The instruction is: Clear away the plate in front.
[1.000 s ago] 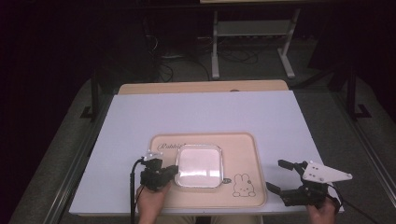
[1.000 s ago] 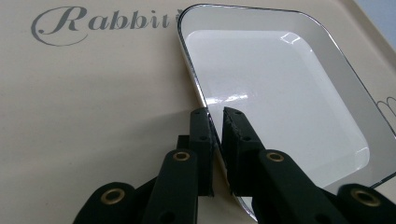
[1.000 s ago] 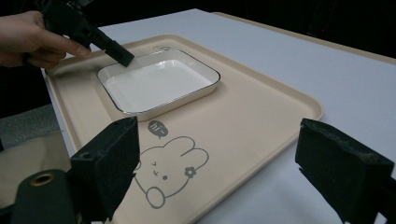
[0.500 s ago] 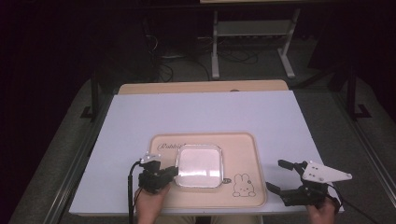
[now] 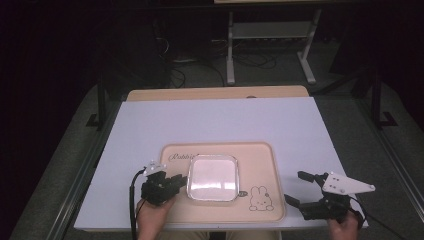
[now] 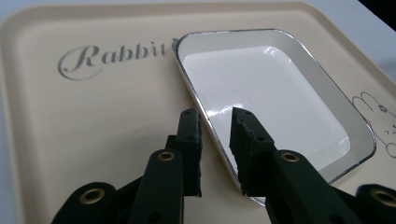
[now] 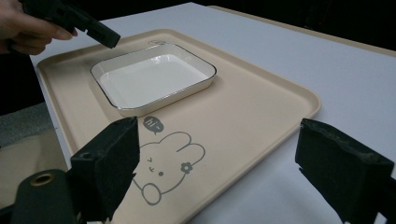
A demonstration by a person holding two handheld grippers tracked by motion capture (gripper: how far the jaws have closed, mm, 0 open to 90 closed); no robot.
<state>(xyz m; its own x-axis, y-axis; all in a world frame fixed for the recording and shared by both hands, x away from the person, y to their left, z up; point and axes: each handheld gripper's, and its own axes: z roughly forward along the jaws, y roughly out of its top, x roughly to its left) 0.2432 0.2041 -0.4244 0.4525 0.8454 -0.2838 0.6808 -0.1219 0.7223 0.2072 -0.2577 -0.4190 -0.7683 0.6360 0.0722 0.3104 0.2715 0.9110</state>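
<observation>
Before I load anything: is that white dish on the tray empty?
Empty. The white dish shows a bare glossy bottom in the left gripper view, sitting flat on the tray.

"Rabbit" and "hi~" on tray point(image 6: 93, 116)

A lab or recording room: a white-covered table point(image 5: 220, 122) stands on grey carpet, with dark surroundings, a metal stand point(image 5: 270, 45) and loose cables point(image 5: 185, 70) (at the far side).
</observation>
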